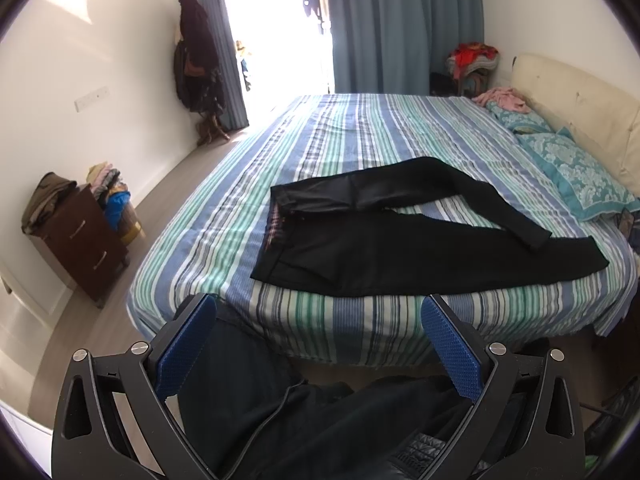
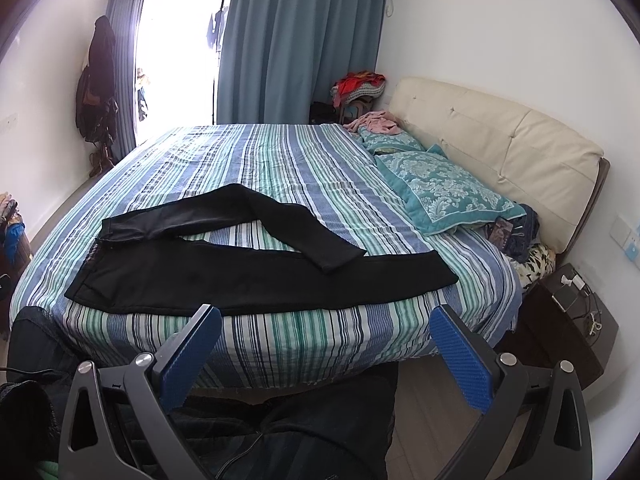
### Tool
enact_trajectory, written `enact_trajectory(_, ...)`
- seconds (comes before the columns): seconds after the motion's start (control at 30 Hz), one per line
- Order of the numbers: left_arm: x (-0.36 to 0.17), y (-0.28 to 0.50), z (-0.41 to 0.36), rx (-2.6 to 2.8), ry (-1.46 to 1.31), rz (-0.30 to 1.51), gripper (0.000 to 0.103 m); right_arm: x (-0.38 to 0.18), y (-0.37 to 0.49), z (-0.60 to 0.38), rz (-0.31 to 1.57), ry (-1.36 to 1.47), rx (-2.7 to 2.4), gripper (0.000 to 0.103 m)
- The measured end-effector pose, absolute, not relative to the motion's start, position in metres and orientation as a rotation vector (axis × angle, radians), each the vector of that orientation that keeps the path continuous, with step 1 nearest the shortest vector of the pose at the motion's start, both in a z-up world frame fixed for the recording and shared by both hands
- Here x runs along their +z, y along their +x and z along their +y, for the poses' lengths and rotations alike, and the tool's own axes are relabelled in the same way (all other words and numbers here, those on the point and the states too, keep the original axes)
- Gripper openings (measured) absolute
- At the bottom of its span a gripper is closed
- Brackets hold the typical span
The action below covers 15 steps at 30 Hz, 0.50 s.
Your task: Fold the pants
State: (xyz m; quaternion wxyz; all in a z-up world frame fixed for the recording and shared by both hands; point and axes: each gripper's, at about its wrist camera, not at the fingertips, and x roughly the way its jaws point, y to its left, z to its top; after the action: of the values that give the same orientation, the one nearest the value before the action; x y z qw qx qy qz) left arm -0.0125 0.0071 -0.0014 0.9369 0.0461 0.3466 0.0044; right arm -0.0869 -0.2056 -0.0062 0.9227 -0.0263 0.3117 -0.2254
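Both cameras look from off the near side of the bed [image 1: 360,128], facing across it toward the curtains [image 2: 304,40] and bright doorway, each held back from the mattress edge. The left view sits further left, taking in the dresser [image 1: 86,240]; the right view takes in the headboard [image 2: 500,140]. Both share the pants [image 1: 400,248] and pillows [image 2: 444,188]

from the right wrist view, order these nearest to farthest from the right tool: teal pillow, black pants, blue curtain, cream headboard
Measured from the right tool:
1. black pants, just ahead on the bed's near edge, slightly left.
2. teal pillow, ahead on the right, at the head of the bed.
3. cream headboard, right, behind the pillow.
4. blue curtain, far wall beyond the bed.
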Motion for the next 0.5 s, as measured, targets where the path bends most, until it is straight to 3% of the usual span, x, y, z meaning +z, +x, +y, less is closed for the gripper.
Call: enact_trajectory(0.5, -0.0014, -0.0125, 0.0078, 0.009, 0.096, 0.709, 0.102, -0.0059, -0.0853, -0.2049, 0.642, -0.055, -0.461, 0.103)
